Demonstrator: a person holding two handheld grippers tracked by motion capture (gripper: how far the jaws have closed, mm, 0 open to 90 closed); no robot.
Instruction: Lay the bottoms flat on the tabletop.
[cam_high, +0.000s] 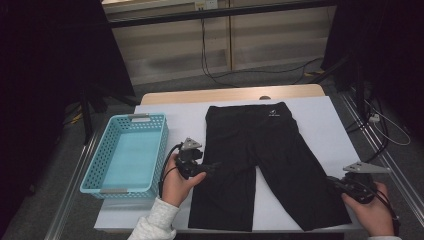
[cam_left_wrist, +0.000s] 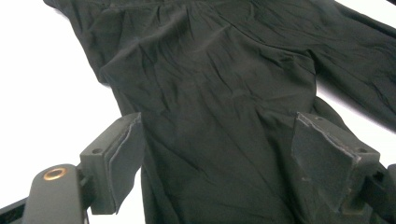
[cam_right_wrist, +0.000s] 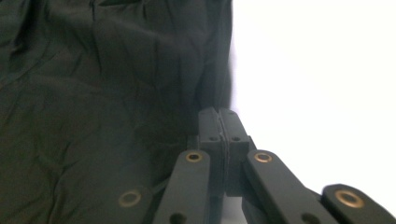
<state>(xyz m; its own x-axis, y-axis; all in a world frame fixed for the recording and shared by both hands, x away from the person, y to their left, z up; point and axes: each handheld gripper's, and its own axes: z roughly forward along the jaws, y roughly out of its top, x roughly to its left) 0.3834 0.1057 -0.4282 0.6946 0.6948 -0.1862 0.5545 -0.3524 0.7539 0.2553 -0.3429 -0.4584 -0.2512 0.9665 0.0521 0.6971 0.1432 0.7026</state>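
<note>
Lengthwise, shorts (cam_high: 260, 160), waistband farthest.

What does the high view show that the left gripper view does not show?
The high view alone has the blue basket, the wooden table edge, the waistband logo and both hands with their tools. The left gripper view alone gives a close look at the left tool, jaws wide open over one leg. Both show the black shorts on the white sheet.

White-covered table (cam_high: 320, 125) with flat black shorts (cam_high: 265, 160) and blue basket (cam_high: 127, 155) at left.
</note>
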